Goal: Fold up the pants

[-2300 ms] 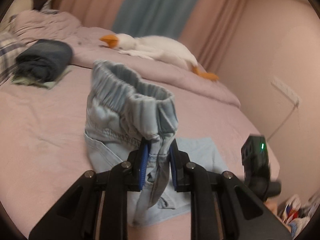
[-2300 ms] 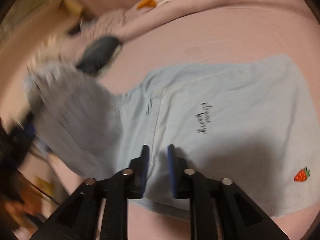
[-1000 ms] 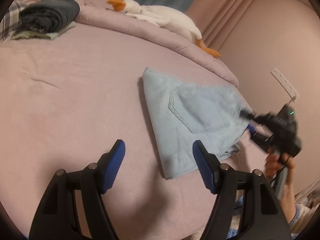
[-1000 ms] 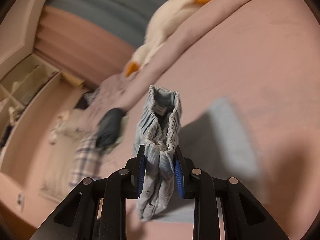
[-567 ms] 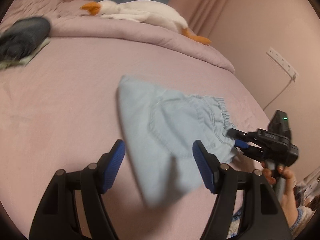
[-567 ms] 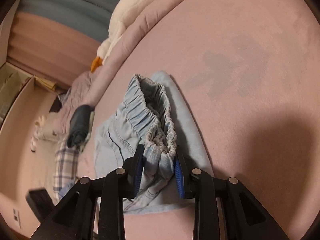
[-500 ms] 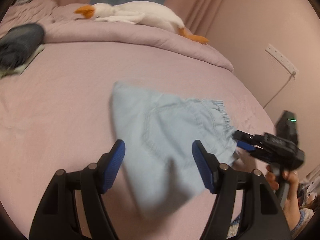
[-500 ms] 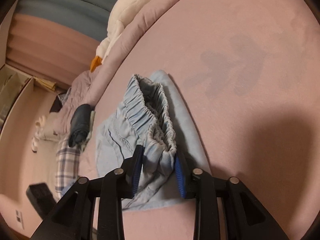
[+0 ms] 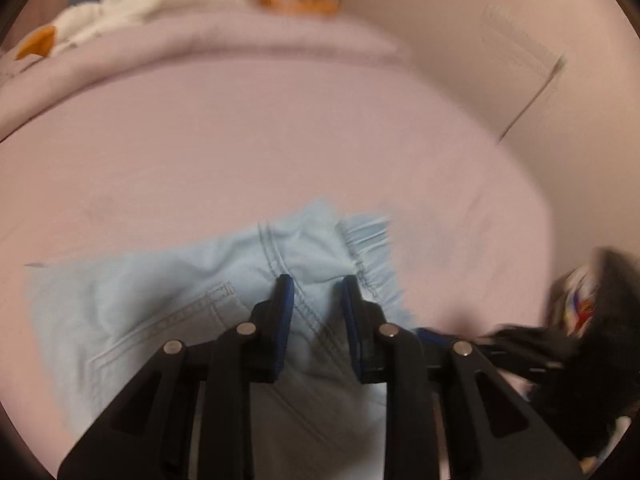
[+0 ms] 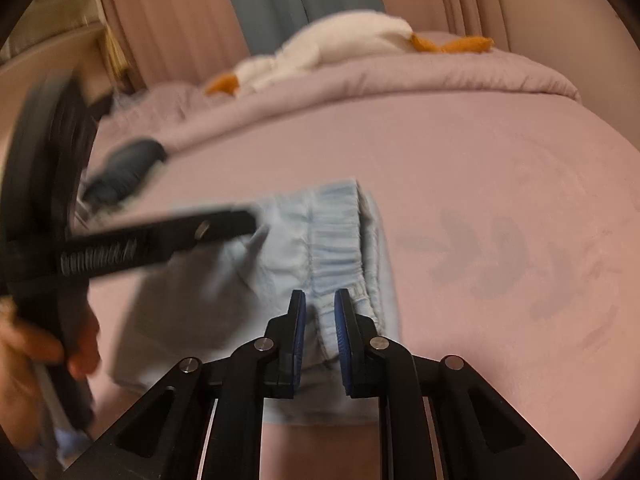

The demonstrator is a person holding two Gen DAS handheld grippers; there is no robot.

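Right claw (image 10: 320, 304): blue pads clamped on the gathered elastic waistband (image 10: 336, 240) of the light-blue pants (image 10: 224, 280), at the edge of the garment nearest the camera. Left claw (image 9: 318, 294): pads standing over the seat seam (image 9: 276, 256) with a fold of denim between them and a gap on either side; it is partly closed, not visibly pinching cloth, though motion blur leaves contact uncertain. In the right wrist view the left claw reaches in from the left across the pants, its holder's hand (image 10: 36, 364) at the frame edge. The pants lie bunched and partly doubled on the pink bed (image 10: 500, 184), near its front edge. Beyond them, a dark folded bundle (image 10: 124, 168) and a white plush goose (image 10: 340, 48) on the rolled duvet (image 10: 400, 80). Step in hand, as judged: securing a second hold to reposition or spread the doubled garment. The next move calls for the left claw to close on cloth, then both to draw apart and lay the fold flat.
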